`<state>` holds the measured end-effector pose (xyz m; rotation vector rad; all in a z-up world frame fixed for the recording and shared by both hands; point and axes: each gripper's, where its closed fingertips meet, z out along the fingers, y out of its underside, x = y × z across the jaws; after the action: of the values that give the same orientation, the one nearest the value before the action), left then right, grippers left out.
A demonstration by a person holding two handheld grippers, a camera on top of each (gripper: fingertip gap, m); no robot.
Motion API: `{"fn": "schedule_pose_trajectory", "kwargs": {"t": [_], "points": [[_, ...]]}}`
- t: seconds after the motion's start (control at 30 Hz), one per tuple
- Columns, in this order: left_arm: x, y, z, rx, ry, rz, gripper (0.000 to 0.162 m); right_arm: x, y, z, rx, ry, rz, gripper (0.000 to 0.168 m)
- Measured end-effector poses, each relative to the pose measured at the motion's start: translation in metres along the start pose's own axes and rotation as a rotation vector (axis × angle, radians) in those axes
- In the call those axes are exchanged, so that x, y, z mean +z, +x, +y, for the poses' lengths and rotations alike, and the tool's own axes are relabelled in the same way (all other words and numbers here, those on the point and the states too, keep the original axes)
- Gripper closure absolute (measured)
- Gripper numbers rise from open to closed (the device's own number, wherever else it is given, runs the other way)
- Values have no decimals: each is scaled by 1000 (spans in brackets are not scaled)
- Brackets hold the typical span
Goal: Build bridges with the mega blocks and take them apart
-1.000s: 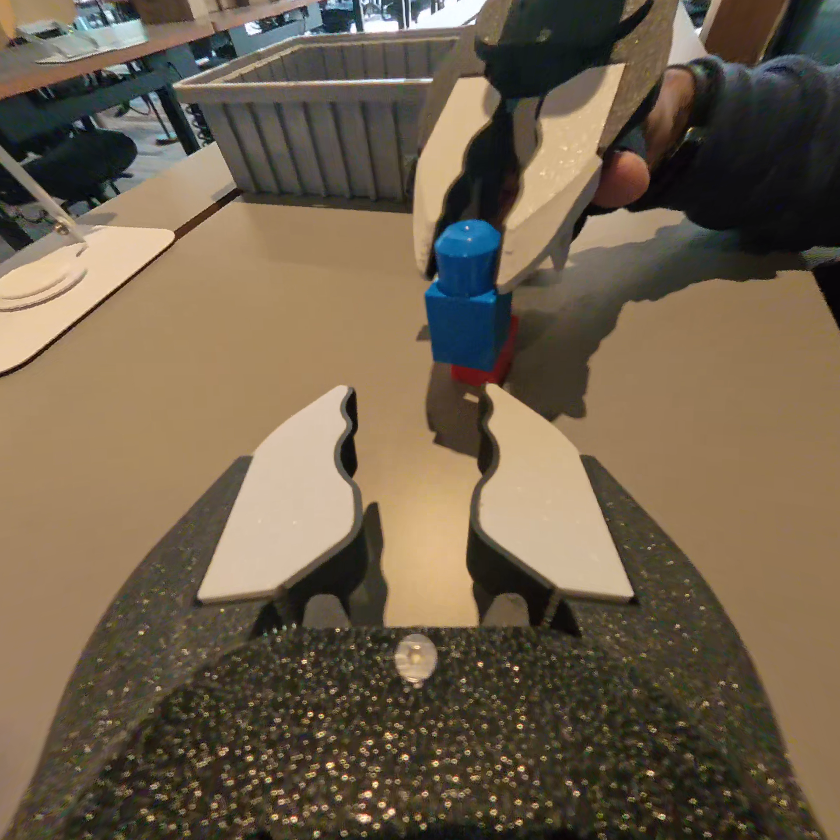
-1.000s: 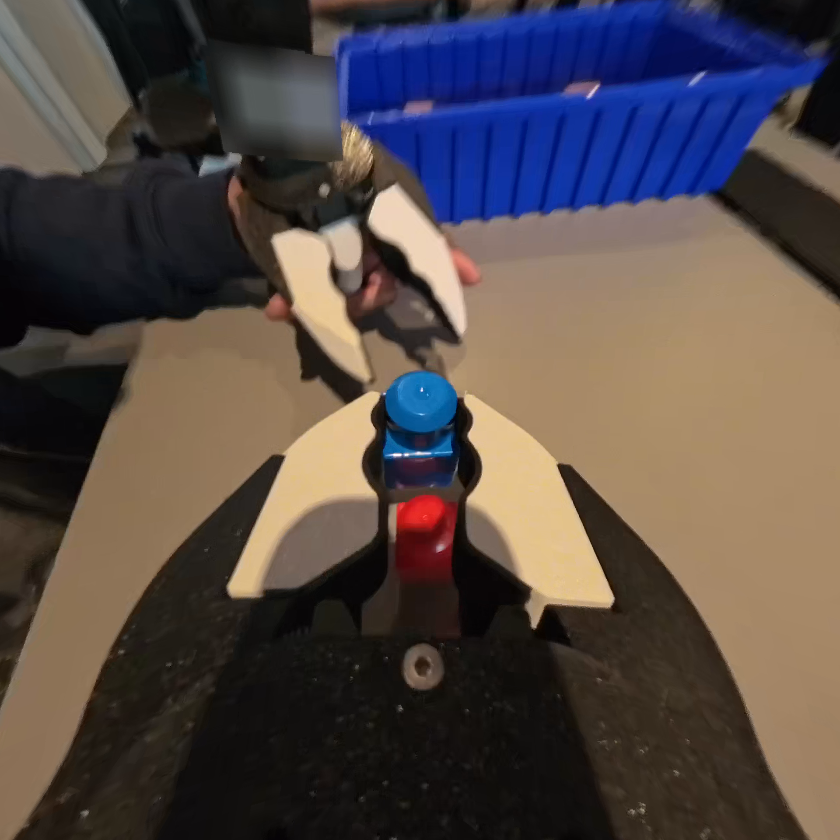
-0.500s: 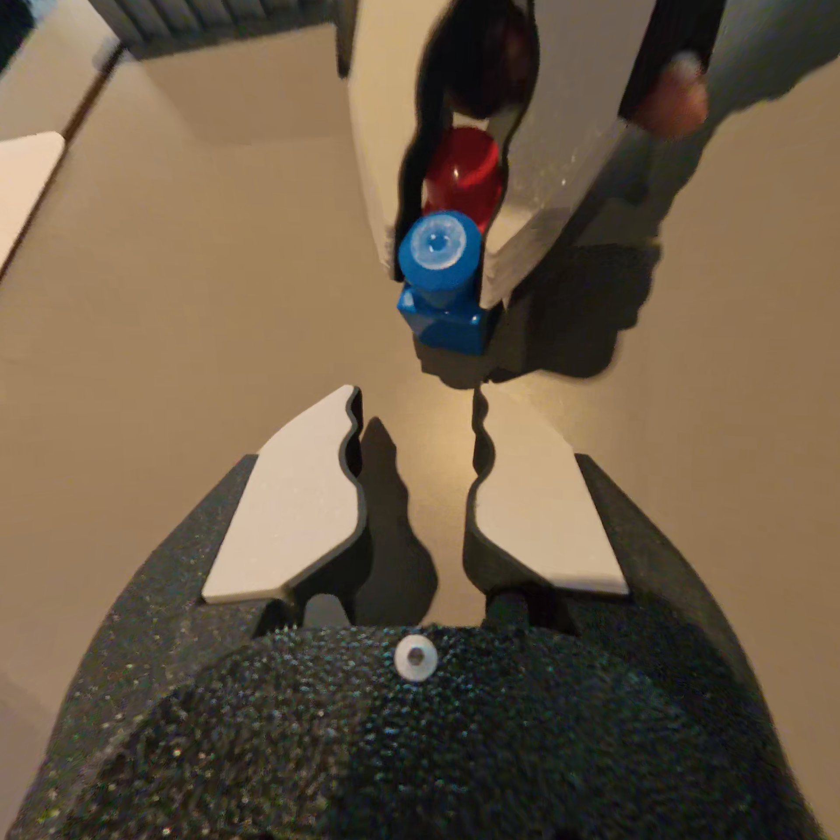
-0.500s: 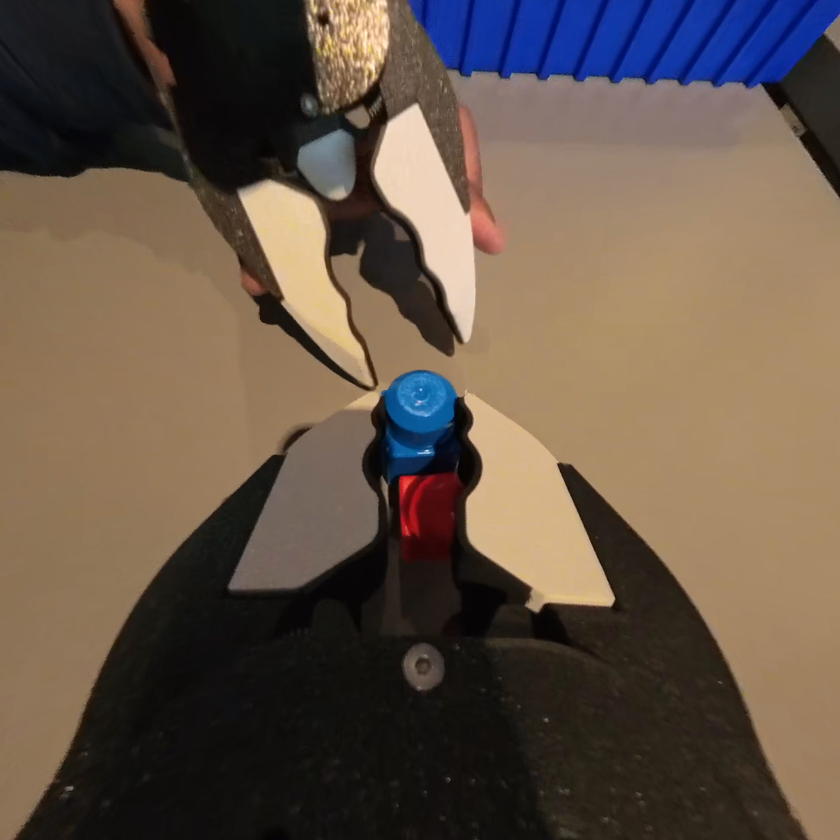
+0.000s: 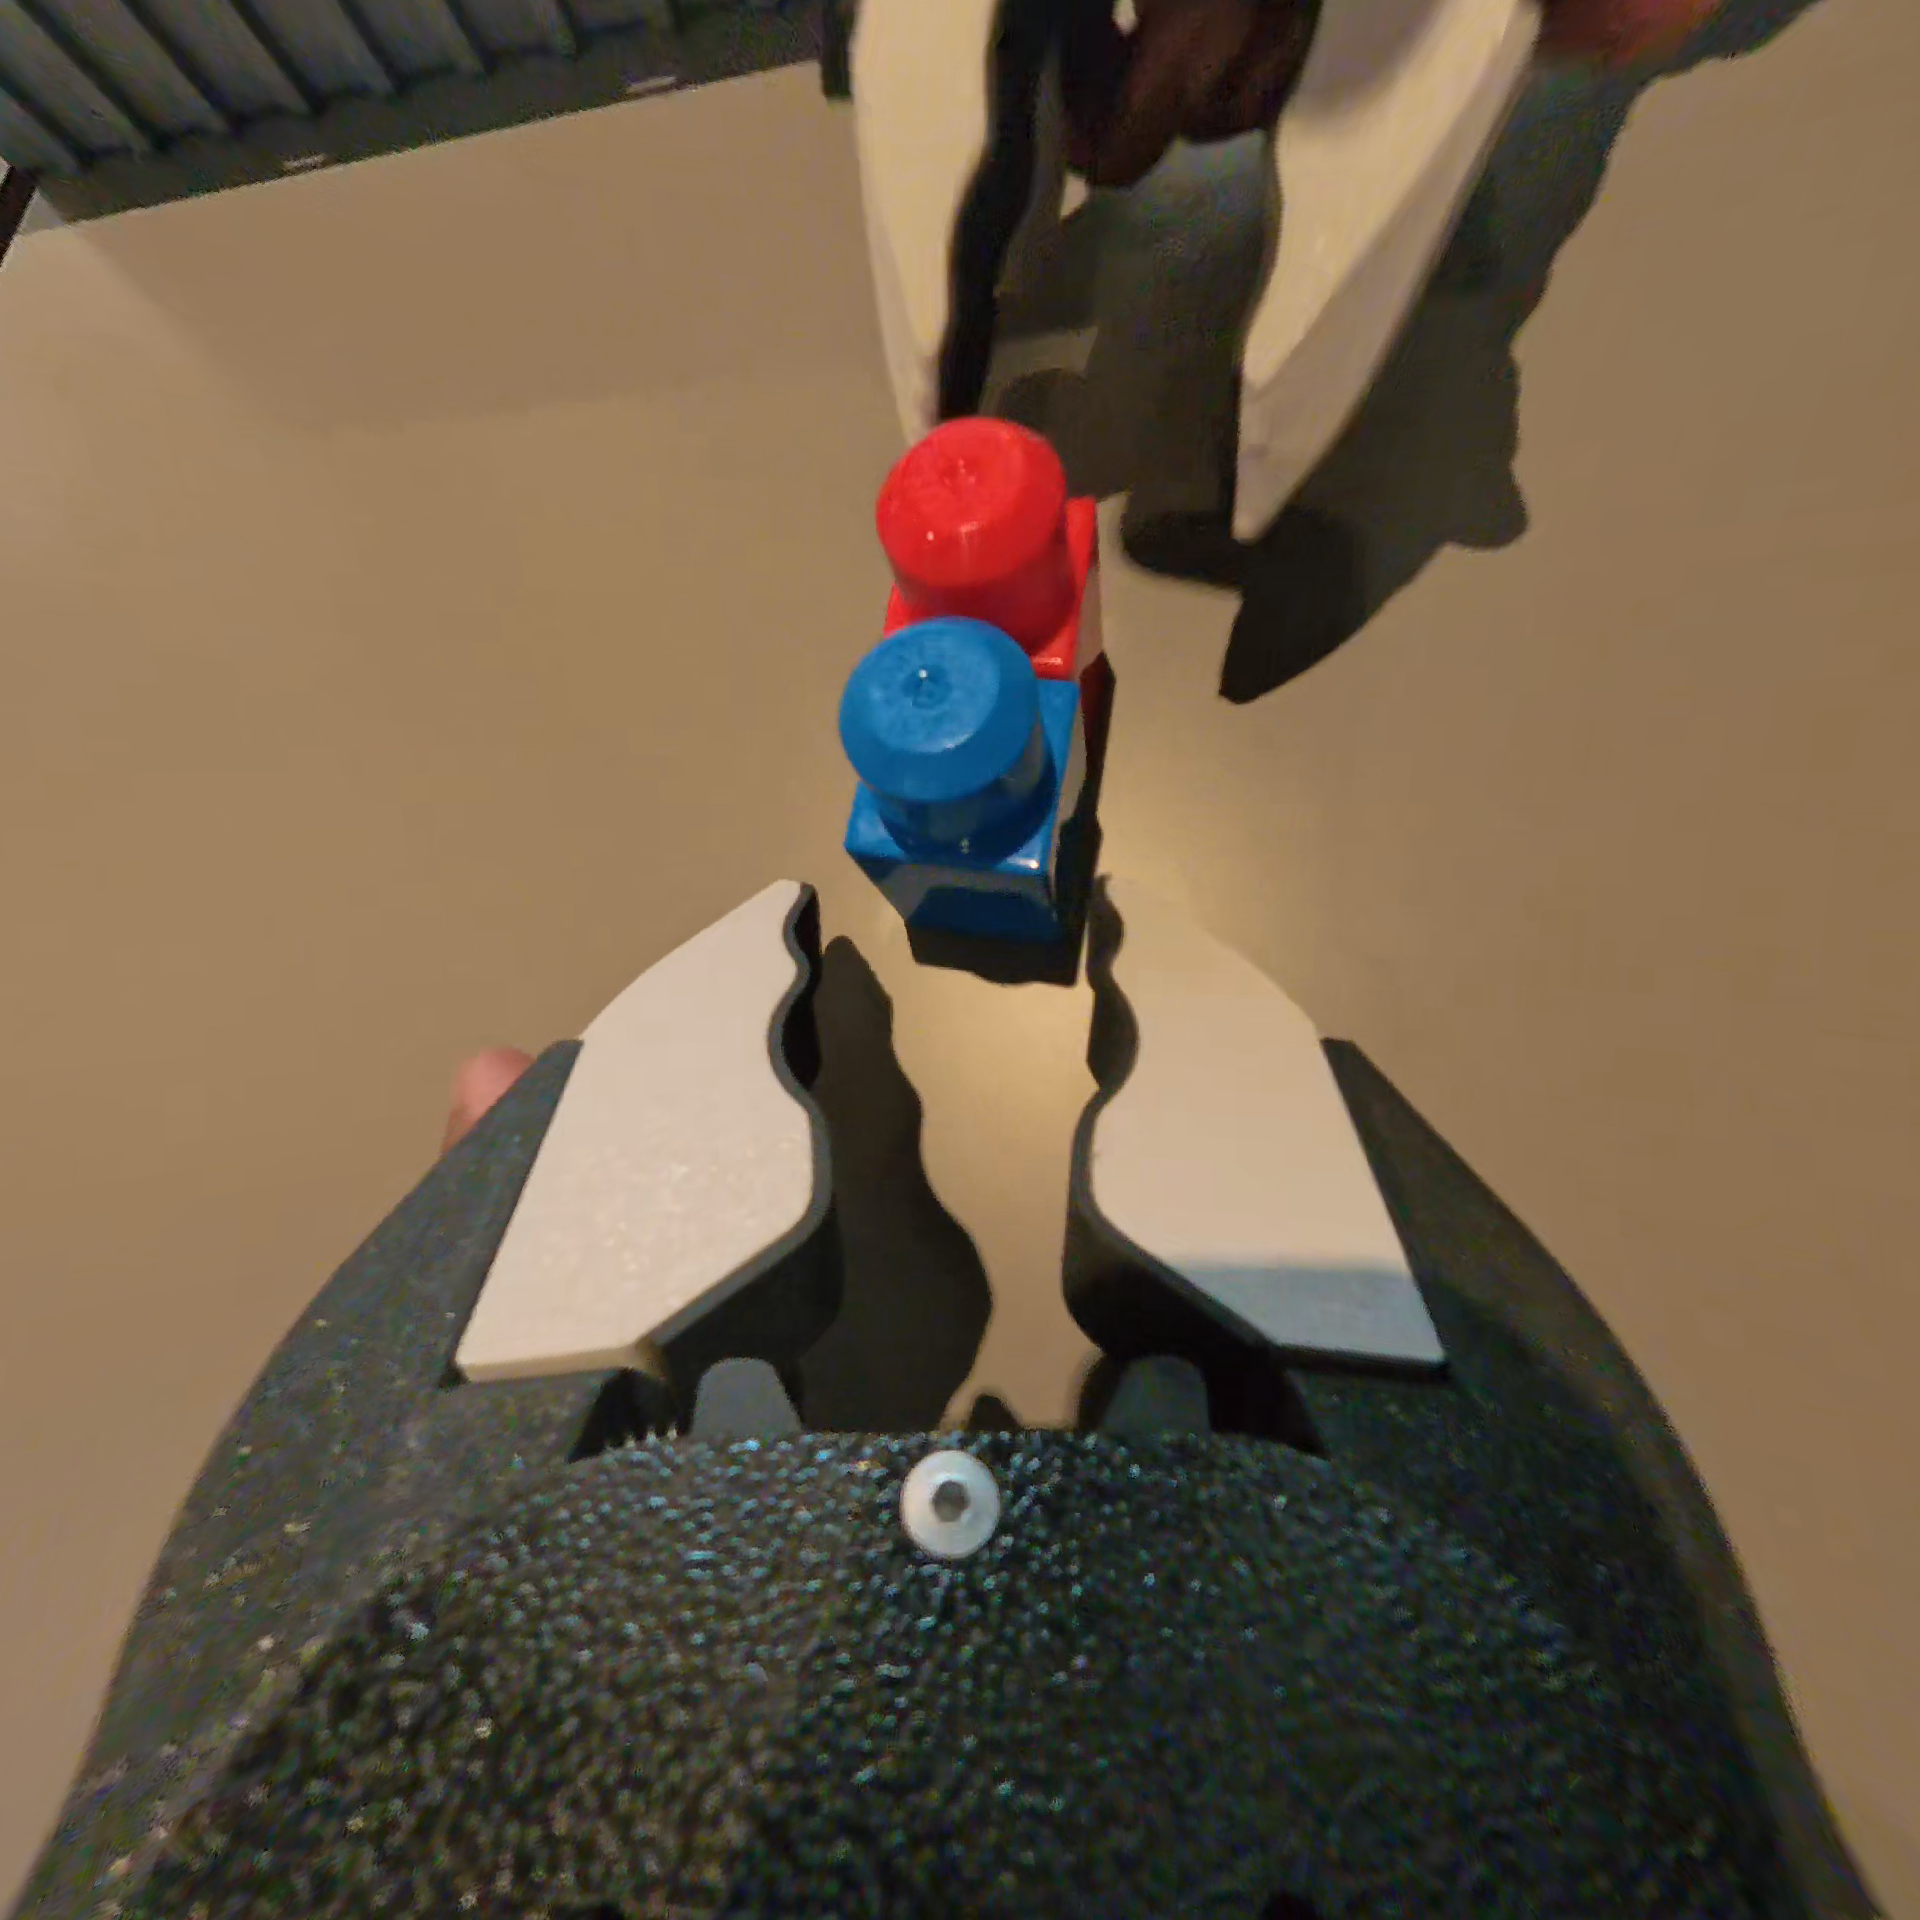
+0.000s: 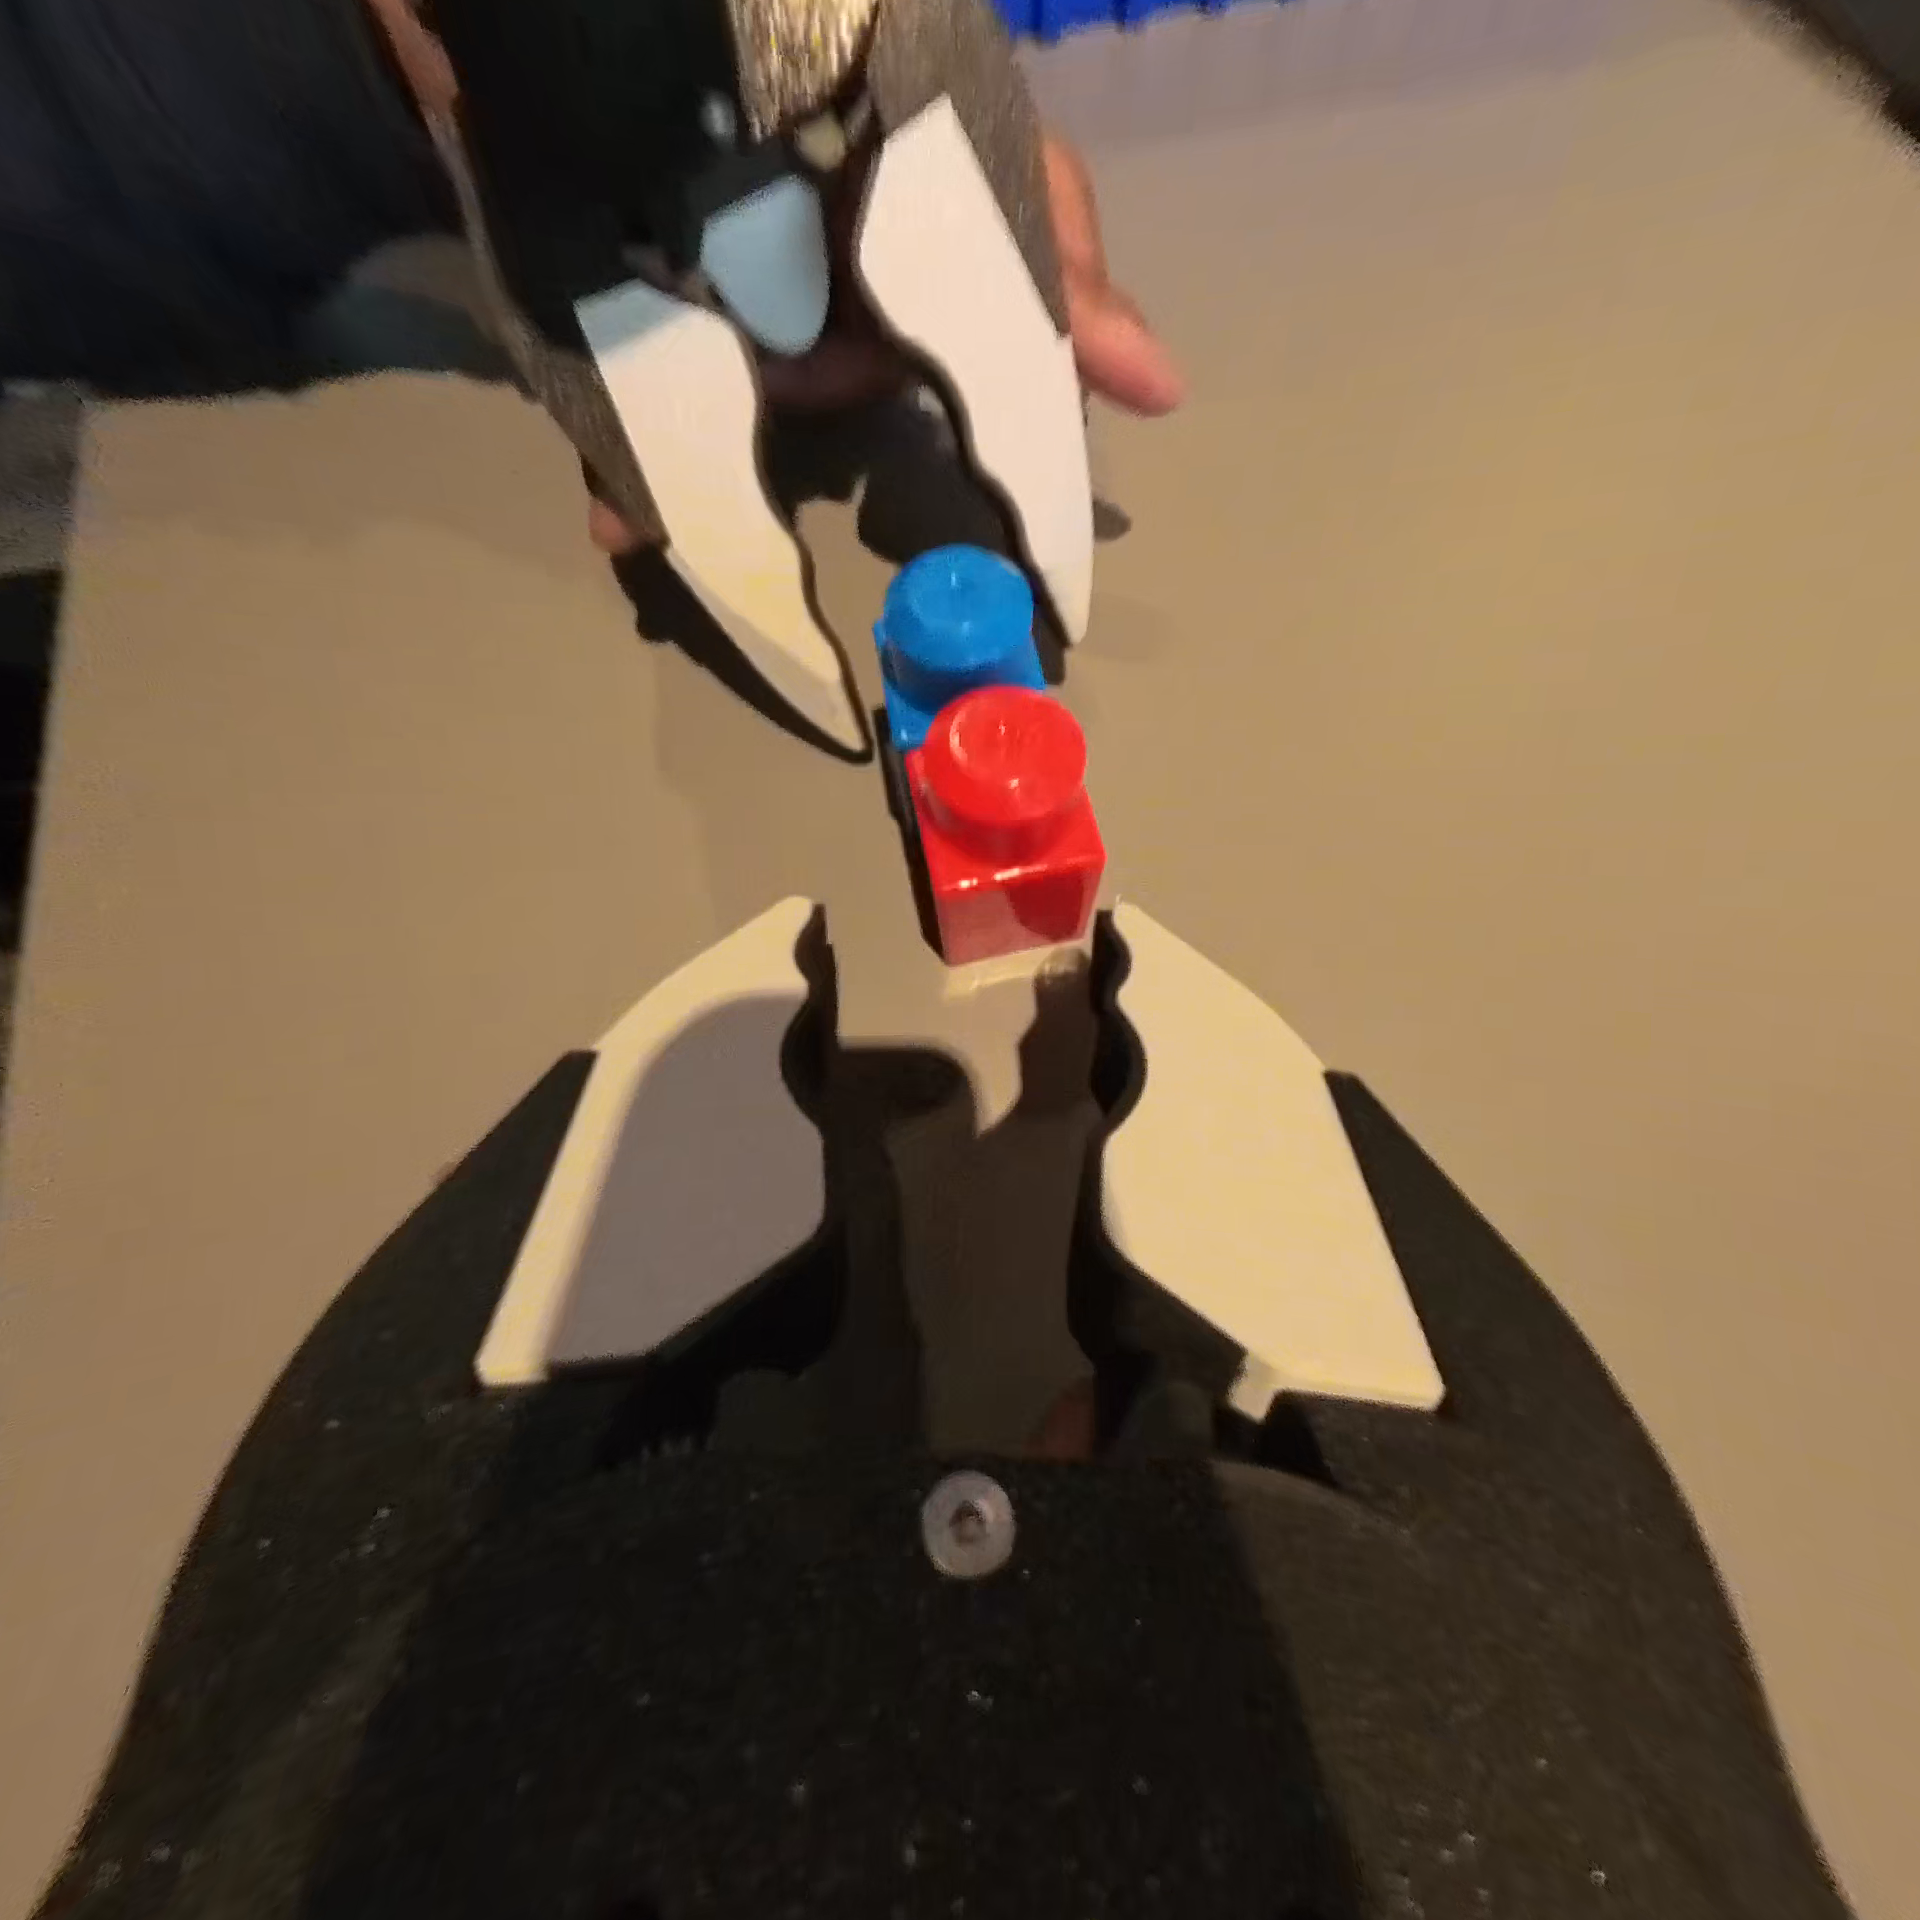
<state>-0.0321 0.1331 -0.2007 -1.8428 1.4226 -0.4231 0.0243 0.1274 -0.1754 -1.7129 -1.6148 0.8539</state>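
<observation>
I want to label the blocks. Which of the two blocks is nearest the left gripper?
The blue block. It sits just ahead of the left gripper; the red block stands behind it, toward the right gripper.

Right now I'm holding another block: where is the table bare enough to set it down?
Bare table lies either side of the blue block and red block. It is crowded along their line: left gripper at the blue end, right gripper at the red end, both open.

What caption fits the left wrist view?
Open left tongs face blue block beside red block on the table.
</observation>
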Motion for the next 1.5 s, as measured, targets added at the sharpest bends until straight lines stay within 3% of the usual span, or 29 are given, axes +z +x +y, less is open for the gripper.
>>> {"fn": "schedule_pose_trajectory", "kwargs": {"t": [0.1,0.23,0.43,0.83,1.03,1.17,1.3,1.4,1.5], "points": [[4,-2,-3,-3,-10,-10,124,14,2,8,-13,-58,29,129],[5,-14,-1,-36,-28,-81,123,20,19,6,-29,-83,76,142],[7,-18,-1,-74,-33,-93,123,20,25,5,-34,-102,6,142],[6,-13,1,-96,-42,-86,123,25,26,11,-41,-125,29,140],[-8,-18,12,-103,-93,-153,90,22,26,15,-32,-133,36,123],[-60,-14,1,-172,36,-234,93,13,26,20,-13,-111,39,118],[-152,-19,0,-257,160,-360,99,1,25,24,27,-84,24,118],[-228,-35,30,-285,107,-510,101,-4,26,31,59,-98,17,118],[-289,-56,78,-299,-69,-622,101,-4,25,35,67,-123,6,118]]}}
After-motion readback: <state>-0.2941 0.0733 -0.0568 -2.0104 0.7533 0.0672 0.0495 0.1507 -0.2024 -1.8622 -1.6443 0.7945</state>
